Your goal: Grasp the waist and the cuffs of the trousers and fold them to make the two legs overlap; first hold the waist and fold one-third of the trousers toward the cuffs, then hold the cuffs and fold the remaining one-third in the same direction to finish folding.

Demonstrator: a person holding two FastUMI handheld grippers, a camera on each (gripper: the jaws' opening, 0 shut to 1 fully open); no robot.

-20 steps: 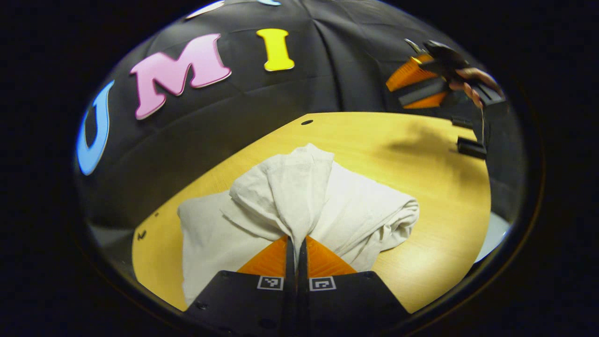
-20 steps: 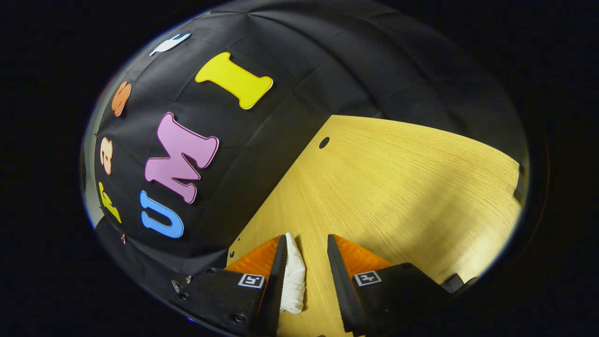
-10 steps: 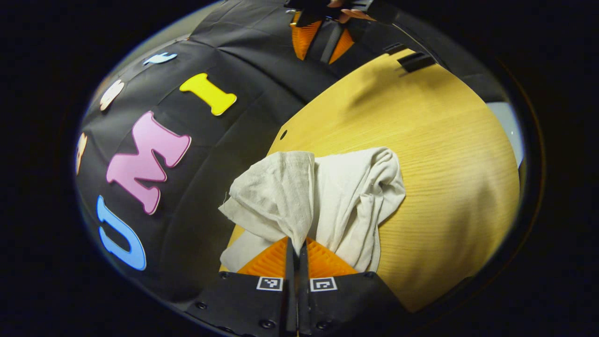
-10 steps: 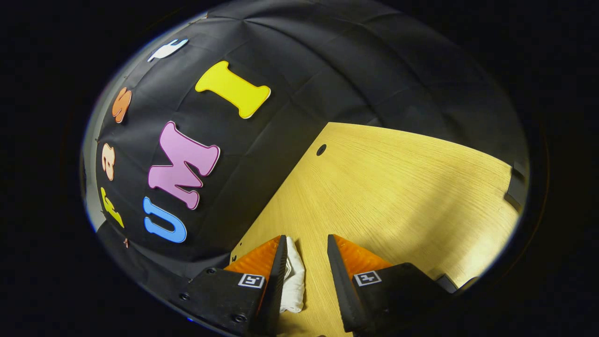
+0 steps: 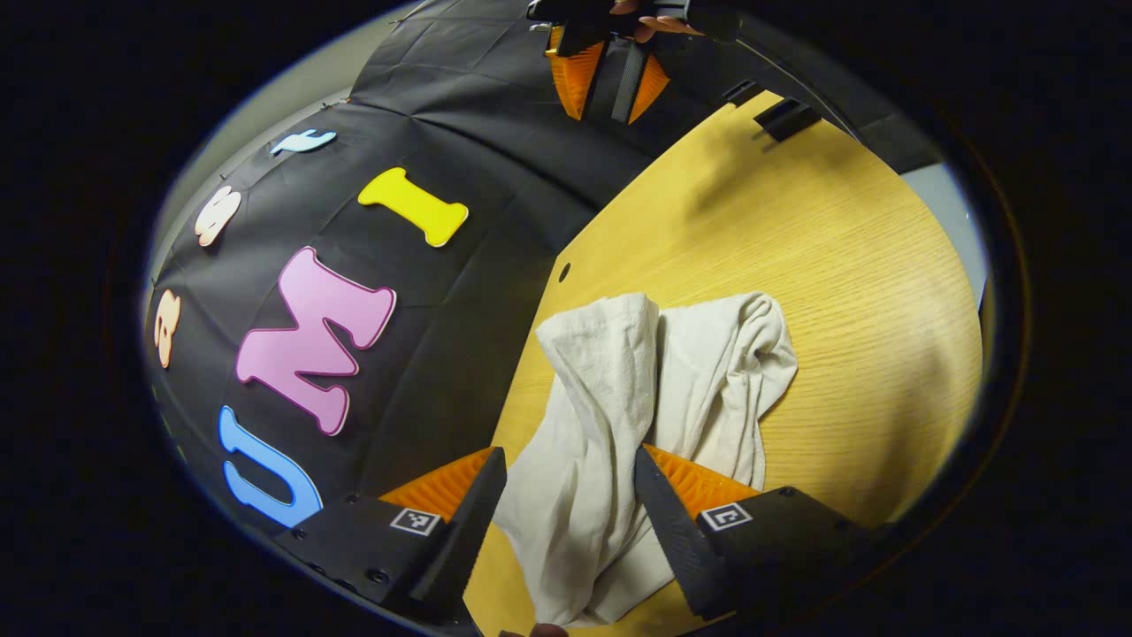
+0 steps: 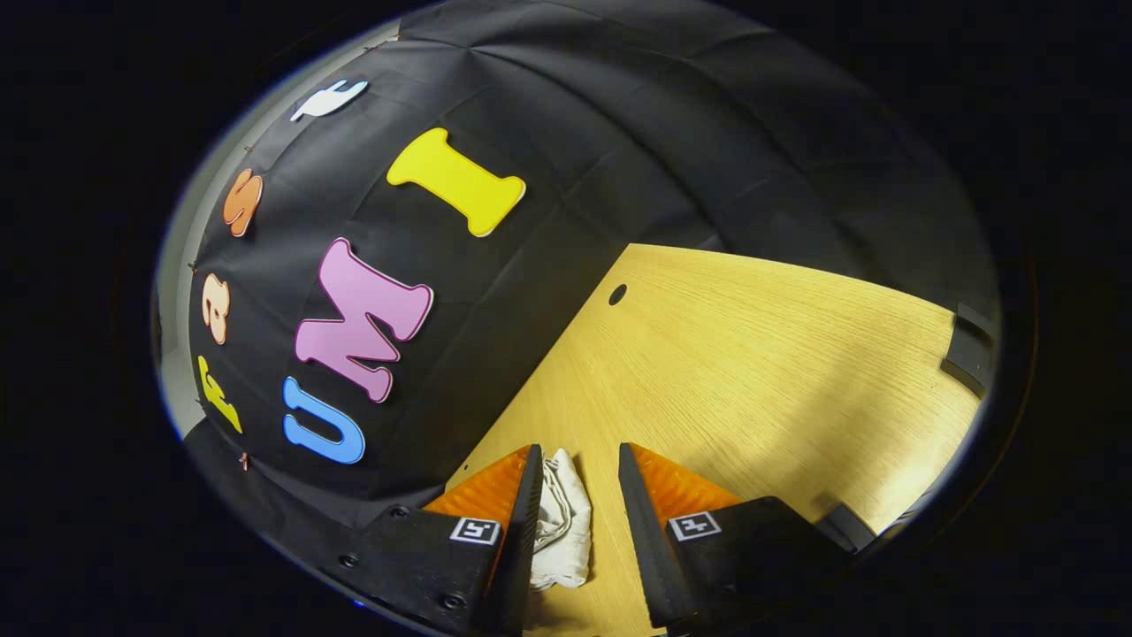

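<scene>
The wooden table (image 5: 849,292) carries the white trousers (image 5: 654,372), bunched near its left edge. They look soft, light and limp; a hem edge suits gripping. The left gripper (image 5: 566,495) and right gripper (image 6: 575,495) stand wide, fabric lying loose between.

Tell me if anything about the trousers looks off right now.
The trousers lie on the table as a rumpled, twisted heap rather than a flat fold, with creased layers bunched between the open left tongs. An end of the cloth also sits between the open right tongs.
</scene>
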